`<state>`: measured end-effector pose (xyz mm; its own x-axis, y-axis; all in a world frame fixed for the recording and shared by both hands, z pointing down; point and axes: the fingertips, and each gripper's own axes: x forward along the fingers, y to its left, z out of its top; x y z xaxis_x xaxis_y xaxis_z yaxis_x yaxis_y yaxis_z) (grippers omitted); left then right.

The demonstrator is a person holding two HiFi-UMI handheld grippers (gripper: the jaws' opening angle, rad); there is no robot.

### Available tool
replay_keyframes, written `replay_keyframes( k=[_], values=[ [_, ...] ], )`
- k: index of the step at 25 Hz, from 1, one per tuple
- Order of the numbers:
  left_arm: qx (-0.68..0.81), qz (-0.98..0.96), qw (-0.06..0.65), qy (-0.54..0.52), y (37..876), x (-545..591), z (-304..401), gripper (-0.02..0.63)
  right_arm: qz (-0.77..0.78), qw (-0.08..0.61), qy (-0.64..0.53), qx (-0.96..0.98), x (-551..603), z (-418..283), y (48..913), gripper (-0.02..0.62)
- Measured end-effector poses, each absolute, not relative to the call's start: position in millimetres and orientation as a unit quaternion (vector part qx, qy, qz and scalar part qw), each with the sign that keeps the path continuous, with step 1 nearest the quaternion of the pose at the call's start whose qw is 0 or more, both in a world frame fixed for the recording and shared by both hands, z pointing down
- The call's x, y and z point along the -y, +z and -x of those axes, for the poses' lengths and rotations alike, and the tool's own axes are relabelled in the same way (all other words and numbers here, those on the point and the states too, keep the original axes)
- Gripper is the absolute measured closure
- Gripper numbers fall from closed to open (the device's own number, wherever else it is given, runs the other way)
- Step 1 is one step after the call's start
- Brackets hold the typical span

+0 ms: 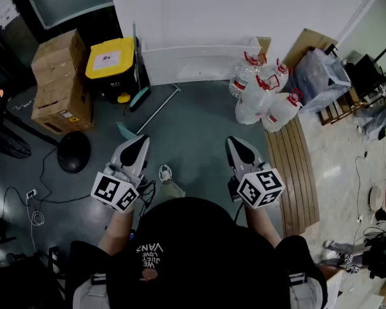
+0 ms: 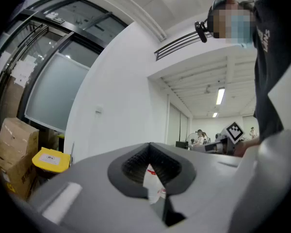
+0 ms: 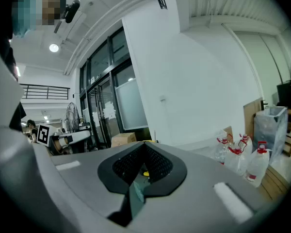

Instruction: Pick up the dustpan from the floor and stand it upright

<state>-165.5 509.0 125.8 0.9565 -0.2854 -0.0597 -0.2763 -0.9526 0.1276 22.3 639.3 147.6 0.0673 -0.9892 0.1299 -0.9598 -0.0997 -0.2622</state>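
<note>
The dustpan (image 1: pixel 125 131) lies on the grey floor, its teal pan just ahead of my left gripper and its long thin handle (image 1: pixel 158 109) running up-right toward the white wall. A teal broom head (image 1: pixel 139 98) rests beside it near the yellow-lidded bin. My left gripper (image 1: pixel 141 141) is held above the floor, shut, with nothing between its jaws, and it is not touching the pan. To its right my right gripper (image 1: pixel 235 143) is level with it, also shut and empty. In both gripper views the jaws, left (image 2: pixel 150 152) and right (image 3: pixel 144 148), meet at their tips.
Cardboard boxes (image 1: pixel 60 82) and a black bin with a yellow lid (image 1: pixel 110 62) stand at the back left. Several water bottles (image 1: pixel 264 95) cluster at the back right beside wooden slats (image 1: pixel 297 172). A black round base (image 1: pixel 74 152) and cables lie at the left. A low white panel (image 1: pixel 199 62) lines the wall.
</note>
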Motion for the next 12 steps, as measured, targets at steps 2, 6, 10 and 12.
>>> replay_keyframes(
  k=[2,6,10,12],
  values=[
    [0.145,-0.987,0.058,-0.035,127.6,-513.0,169.8,0.554,0.728,0.054,-0.137,-0.67,-641.7,-19.6,146.0,0.594],
    [0.149,-0.987,0.057,-0.033,130.1,-516.6,168.5,0.554,0.724,0.065,-0.134,-0.673,-643.8,-21.4,144.6,0.594],
    [0.155,-0.986,0.061,-0.029,136.1,-508.8,164.2,0.554,0.72,0.082,-0.131,-0.677,-634.3,-23.3,147.4,0.594],
    [0.157,-0.985,0.062,-0.029,137.8,-501.1,159.3,0.554,0.722,0.072,-0.128,-0.676,-624.1,-24.5,151.5,0.594]
  ],
)
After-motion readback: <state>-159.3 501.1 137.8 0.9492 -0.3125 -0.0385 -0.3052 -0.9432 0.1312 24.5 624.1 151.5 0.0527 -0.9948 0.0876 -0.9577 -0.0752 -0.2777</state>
